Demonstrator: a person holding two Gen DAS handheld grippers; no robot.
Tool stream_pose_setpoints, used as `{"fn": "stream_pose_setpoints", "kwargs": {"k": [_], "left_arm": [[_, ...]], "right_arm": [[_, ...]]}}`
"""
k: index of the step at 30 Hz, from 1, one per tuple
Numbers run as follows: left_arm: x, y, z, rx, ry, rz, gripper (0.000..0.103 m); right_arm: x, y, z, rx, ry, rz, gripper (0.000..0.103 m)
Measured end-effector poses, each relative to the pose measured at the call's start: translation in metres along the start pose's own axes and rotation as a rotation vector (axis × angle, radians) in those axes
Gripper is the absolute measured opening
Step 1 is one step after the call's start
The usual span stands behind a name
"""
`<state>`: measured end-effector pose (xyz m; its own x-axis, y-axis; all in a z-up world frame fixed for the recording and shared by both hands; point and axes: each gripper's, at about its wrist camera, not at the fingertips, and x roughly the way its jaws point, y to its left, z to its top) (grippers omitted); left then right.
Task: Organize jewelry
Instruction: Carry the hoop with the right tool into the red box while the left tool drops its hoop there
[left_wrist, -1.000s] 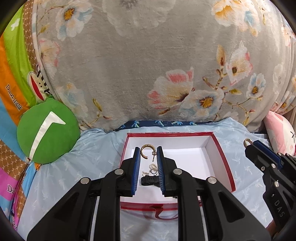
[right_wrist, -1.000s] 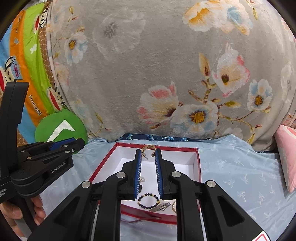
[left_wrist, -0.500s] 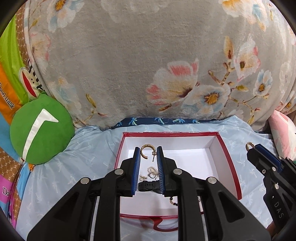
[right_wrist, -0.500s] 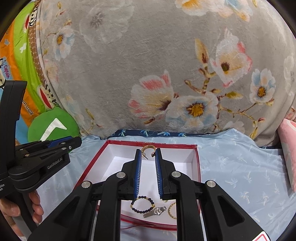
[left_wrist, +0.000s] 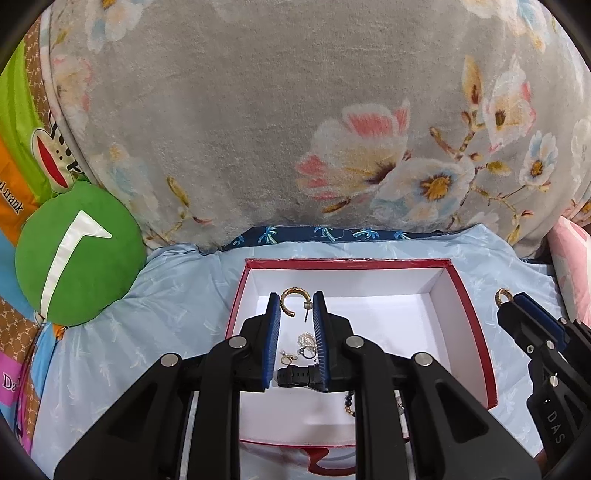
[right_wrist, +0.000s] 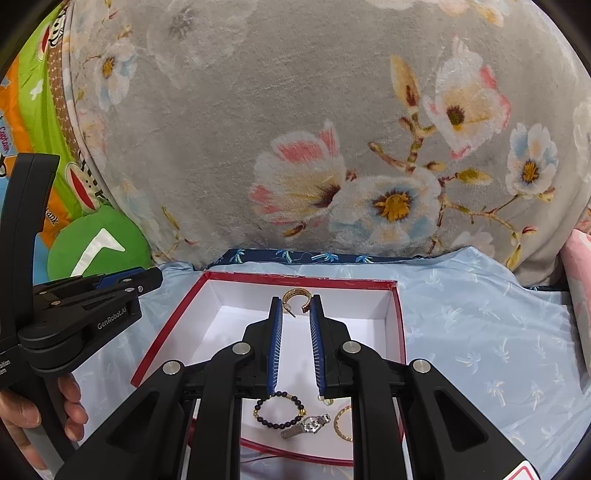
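The left claw grips a gold hoop over the red box, above small earrings and a black strap. Right view: the right claw pinches another hoop above the box; bead bracelet, watch inside

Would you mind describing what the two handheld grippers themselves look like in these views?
Both are matte black plastic. The left gripper and right gripper each have two angular fingers lined with ribbed blue pads, plus round silver pivot bolts on the linkages. From the side, white "GenRobot.AI" lettering marks the left body. A bare hand holds its black handle. No cables show.
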<state>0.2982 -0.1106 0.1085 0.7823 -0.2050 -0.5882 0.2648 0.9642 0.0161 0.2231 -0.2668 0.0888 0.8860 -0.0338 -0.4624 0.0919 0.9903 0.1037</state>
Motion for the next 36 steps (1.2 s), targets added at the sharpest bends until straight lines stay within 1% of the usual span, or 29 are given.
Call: {"fn": "stream_pose_setpoints", "kwargs": {"k": [18,36], "left_arm": [[0.025,0.002,-0.005,-0.011,0.040,0.008,0.017],[0.043,0.001,-0.018,-0.018,0.086,0.003,0.018]], "right_arm": [[0.032,-0.005,-0.011,0.016,0.051,-0.005,0.014],[0.051,-0.007,-0.020,0.027,0.096,-0.018,0.014]]}}
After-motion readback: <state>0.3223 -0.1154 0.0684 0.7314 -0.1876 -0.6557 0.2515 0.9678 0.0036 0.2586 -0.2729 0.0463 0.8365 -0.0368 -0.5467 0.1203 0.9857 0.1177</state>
